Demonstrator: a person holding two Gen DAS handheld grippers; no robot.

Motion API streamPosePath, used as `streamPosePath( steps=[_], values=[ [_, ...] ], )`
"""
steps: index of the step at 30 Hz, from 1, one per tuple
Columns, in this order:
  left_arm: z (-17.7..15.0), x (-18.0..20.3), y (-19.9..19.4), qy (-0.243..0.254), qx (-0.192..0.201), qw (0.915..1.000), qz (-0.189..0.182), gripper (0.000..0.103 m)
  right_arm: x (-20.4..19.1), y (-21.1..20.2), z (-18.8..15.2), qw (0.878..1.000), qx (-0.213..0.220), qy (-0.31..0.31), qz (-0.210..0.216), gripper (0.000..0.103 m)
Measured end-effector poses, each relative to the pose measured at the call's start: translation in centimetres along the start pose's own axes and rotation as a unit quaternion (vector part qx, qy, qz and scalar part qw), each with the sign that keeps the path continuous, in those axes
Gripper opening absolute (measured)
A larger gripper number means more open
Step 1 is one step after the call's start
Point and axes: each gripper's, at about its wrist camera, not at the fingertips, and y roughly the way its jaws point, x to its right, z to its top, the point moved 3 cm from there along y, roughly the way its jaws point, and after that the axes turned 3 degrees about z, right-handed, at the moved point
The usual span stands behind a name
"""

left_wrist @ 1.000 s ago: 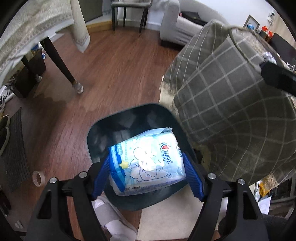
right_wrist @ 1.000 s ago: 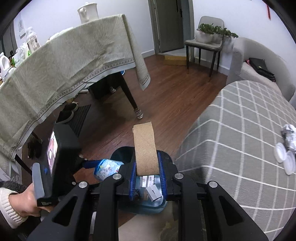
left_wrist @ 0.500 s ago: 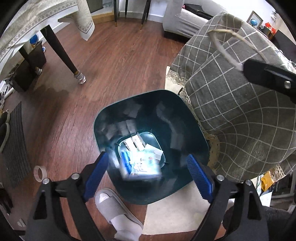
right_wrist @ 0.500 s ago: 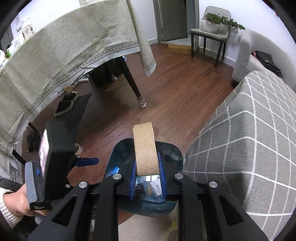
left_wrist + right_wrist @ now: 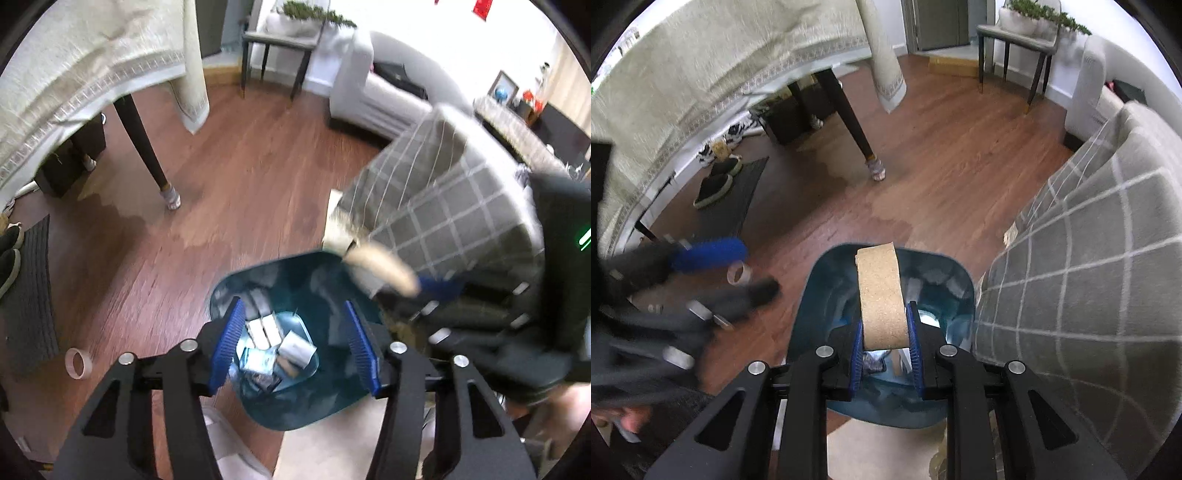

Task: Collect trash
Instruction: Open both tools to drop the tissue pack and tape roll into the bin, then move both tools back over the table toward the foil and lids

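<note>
My right gripper is clamped on a tan cork-like strip. The blue pads press its lower end from both sides, and the strip stands up and away from me, its top edge over the far rim of the bin. From the left wrist view I see that same strip blurred, poking out at the bin's right rim.

My left gripper holds nothing. Its jaws have just been closing and stand partly apart, with only the view down into the bin between the blue pads. In the right wrist view this gripper is a blurred shape at the left, above the floor beside the bin.

The dark teal bin sits on the wooden floor, right under both grippers. At its bottom lies trash: pale packets and small boxes, piled loosely. I cannot tell single items apart through the blur.

Just right of the bin is a seat draped in grey checked cloth, touching or nearly touching the bin's side. A roll of tape lies on the floor to the left of the bin. Further off stands a table leg under a pale hanging tablecloth. A dark mat with shoes lies beyond.
</note>
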Motion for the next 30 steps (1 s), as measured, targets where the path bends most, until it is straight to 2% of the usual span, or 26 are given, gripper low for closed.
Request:
streamPosePath(
  steps=[2,8,17,22,25,27,30],
  values=[
    [0.5,0.1,-0.7,-0.005,0.011,0.9999,-0.008,0.045,-0.1,1.0,-0.4,1.000,-0.013,0.000,0.001,0.021],
    [1.9,0.8,-2.8,-0.004,0.044,0.9989,-0.015,0.031,-0.3,4.4,-2.0,0.998,-0.060,-0.004,-0.004,0.022],
    [4.3,1.6,-7.1,0.006,0.110,0.9936,-0.024,0.029,-0.6,7.6,-4.1,0.993,-0.114,-0.019,-0.016,0.022],
    [5.3,1.9,-8.4,0.004,0.134,0.9904,-0.034,0.029,-0.6,8.7,-5.2,0.990,-0.138,-0.031,-0.029,0.022],
    [6.0,2.1,-8.7,-0.005,0.140,0.9894,-0.039,0.029,-0.3,8.4,-5.3,0.989,-0.139,-0.034,-0.032,0.025],
    [6.3,2.3,-8.9,-0.007,0.144,0.9887,-0.040,0.029,0.0,8.1,-5.4,0.990,-0.135,-0.033,-0.029,0.031],
    [6.9,2.6,-9.3,-0.004,0.154,0.9876,-0.032,0.029,0.1,7.0,-4.7,0.992,-0.118,-0.033,-0.020,0.034]
  ],
)
